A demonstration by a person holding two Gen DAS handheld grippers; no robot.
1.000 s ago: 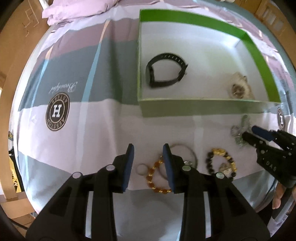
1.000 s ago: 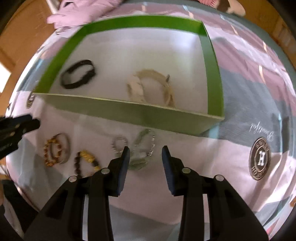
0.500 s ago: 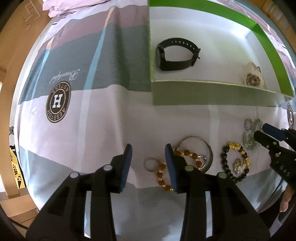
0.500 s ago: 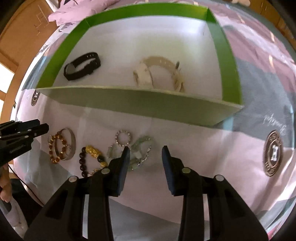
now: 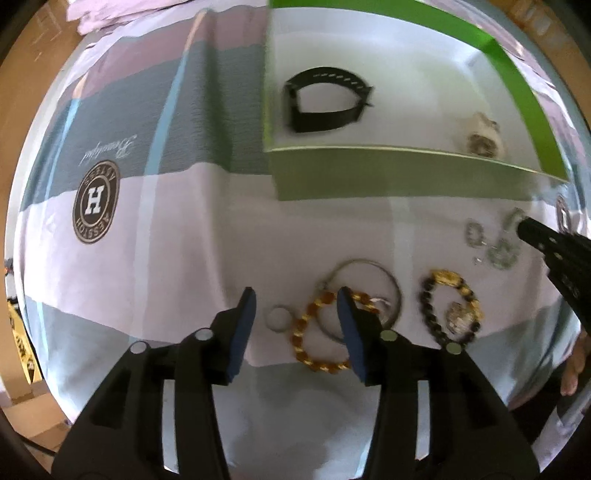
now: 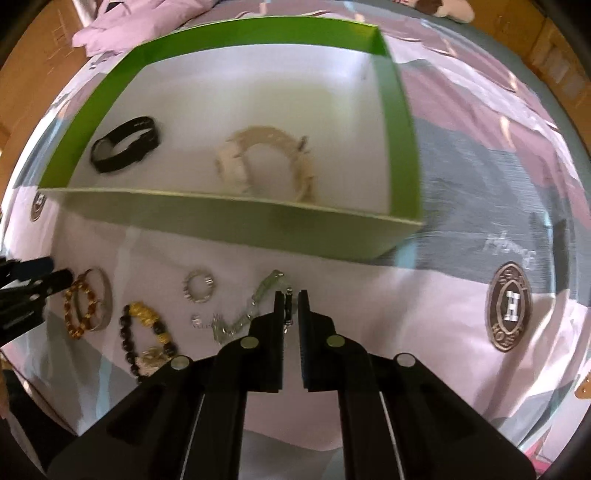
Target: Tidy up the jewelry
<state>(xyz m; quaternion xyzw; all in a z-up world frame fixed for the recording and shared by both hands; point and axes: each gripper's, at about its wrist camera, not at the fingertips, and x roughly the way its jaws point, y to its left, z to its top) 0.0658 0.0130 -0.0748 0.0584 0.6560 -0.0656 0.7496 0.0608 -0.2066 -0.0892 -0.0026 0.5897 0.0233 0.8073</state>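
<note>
A green box (image 6: 236,221) with a white floor holds a black band (image 6: 125,149) and a cream watch (image 6: 266,162). In front of it on the cloth lie an amber bead bracelet (image 5: 317,332) over a silver bangle (image 5: 391,284), a small ring (image 5: 279,318), a black and gold bead bracelet (image 5: 450,306), a silver ring bracelet (image 6: 199,290) and a pale green chain bracelet (image 6: 258,299). My left gripper (image 5: 295,310) is open just above the amber bracelet and small ring. My right gripper (image 6: 288,306) is nearly shut around the end of the green chain bracelet.
The bed is covered by a striped pink, grey and white cloth with round H logos (image 5: 96,201). A pink pillow (image 6: 122,22) lies behind the box. Wooden floor and cardboard show beyond the bed edges.
My right gripper has closed from open onto the green chain bracelet and moved right. My left gripper has come nearer the amber bracelet and stays open.
</note>
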